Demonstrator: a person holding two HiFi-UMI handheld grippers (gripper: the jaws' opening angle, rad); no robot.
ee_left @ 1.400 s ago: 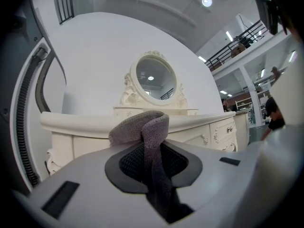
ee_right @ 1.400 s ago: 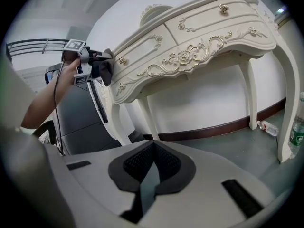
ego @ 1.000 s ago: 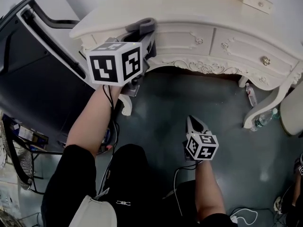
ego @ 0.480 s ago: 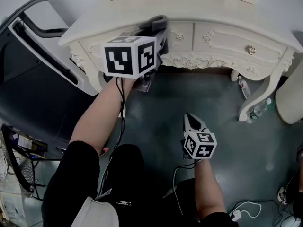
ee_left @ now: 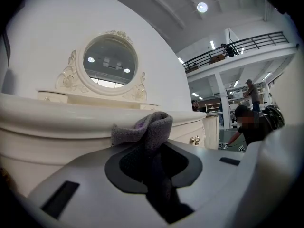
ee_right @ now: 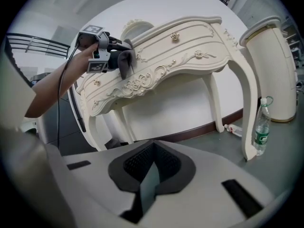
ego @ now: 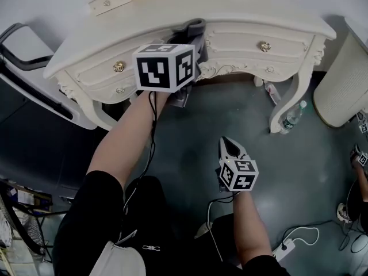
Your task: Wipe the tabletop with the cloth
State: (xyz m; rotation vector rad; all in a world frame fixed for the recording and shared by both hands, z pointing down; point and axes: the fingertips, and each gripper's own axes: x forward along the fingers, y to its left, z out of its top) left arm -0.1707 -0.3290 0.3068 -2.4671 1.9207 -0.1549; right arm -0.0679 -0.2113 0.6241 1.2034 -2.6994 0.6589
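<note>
A cream carved dressing table fills the upper half of the head view, its tabletop (ego: 241, 17) running from upper left to upper right above drawers with round knobs. The grey-green floor (ego: 190, 148) takes up the middle and lower right of that frame. A tall white ribbed cylinder (ego: 345, 79) stands at the right edge, beside the table's right leg. In the left gripper view an oval mirror (ee_left: 110, 61) in a carved frame rises behind the tabletop at upper centre. The left tool (ego: 192, 36), held on an outstretched arm, is up at the tabletop's front edge, its jaws clamped on the cloth (ee_left: 145, 127). The right tool (ego: 227, 144) hangs low over the floor at lower centre, well apart from the table, jaws drawn in to a narrow slit with nothing between them. The grey cloth bunches above the left jaws and touches the tabletop's rim. A clear plastic bottle (ego: 293, 115) stands on the floor just beside the right leg.
</note>
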